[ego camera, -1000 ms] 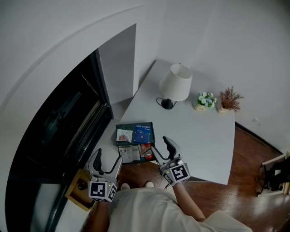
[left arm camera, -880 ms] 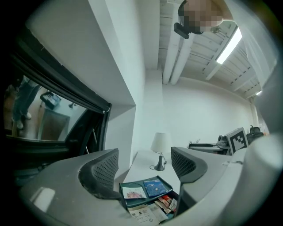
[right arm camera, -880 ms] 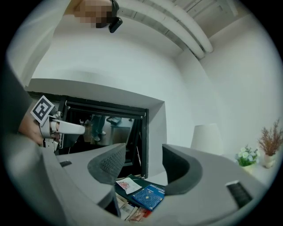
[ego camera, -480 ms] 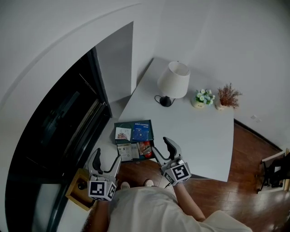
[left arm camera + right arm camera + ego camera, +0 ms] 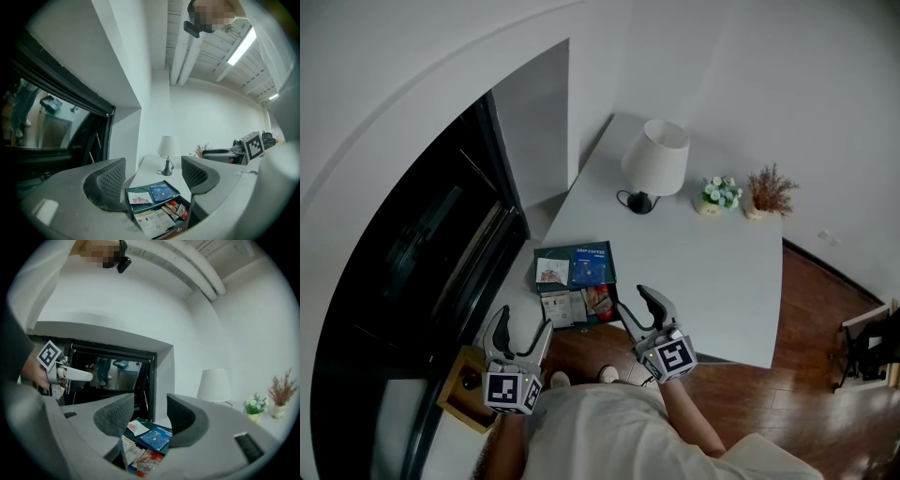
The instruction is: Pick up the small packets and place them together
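Just packets (image 5: 596, 303) inside green tray (image 5: 537, 254).

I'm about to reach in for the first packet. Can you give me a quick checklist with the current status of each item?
1. Left gripper empty, jaws apart: ok.
2. Right gripper empty: ok. Its jaws are closing on nothing, so open them again before reaching.
3. Packets in sight inside the green tray: ok.
4. Both grippers short of the tray with nothing between them and it: ok.
5. Lamp well away from the tray: ok.
6. Which of the overlapping red packets lies on top: cannot tell.
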A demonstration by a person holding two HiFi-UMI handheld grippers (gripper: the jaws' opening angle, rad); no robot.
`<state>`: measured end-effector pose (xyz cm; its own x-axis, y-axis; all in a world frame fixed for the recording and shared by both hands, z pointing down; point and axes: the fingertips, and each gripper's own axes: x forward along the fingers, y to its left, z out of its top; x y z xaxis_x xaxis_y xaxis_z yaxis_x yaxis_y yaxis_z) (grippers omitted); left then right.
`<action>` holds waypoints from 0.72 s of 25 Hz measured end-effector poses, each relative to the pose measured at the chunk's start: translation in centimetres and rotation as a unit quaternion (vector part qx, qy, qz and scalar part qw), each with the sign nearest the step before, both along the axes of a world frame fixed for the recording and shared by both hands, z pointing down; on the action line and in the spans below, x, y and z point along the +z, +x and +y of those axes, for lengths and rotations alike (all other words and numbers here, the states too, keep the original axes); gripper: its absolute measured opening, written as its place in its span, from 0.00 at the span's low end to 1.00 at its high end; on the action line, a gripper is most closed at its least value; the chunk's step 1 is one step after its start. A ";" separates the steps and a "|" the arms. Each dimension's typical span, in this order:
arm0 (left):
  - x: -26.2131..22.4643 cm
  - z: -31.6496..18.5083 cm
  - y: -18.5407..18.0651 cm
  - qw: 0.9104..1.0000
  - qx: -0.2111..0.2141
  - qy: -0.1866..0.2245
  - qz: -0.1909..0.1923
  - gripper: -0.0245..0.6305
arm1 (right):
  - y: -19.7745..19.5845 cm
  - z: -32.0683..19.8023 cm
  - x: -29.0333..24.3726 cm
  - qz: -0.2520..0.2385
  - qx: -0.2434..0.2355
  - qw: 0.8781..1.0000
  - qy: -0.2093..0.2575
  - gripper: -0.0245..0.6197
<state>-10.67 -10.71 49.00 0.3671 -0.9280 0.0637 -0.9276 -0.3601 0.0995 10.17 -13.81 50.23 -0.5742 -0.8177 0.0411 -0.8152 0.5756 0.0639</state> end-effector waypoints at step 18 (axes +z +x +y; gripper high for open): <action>0.0 1.3 1.2 1.000 0.018 -0.004 -0.010 0.61 | 0.1 1.8 -0.2 -0.002 -0.001 1.000 0.000 0.40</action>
<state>-9.44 -9.39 48.98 0.3991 -0.9136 0.0776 -0.9157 -0.3929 0.0842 10.29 -12.04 50.02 -0.5759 -0.8166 0.0384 -0.8143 0.5772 0.0610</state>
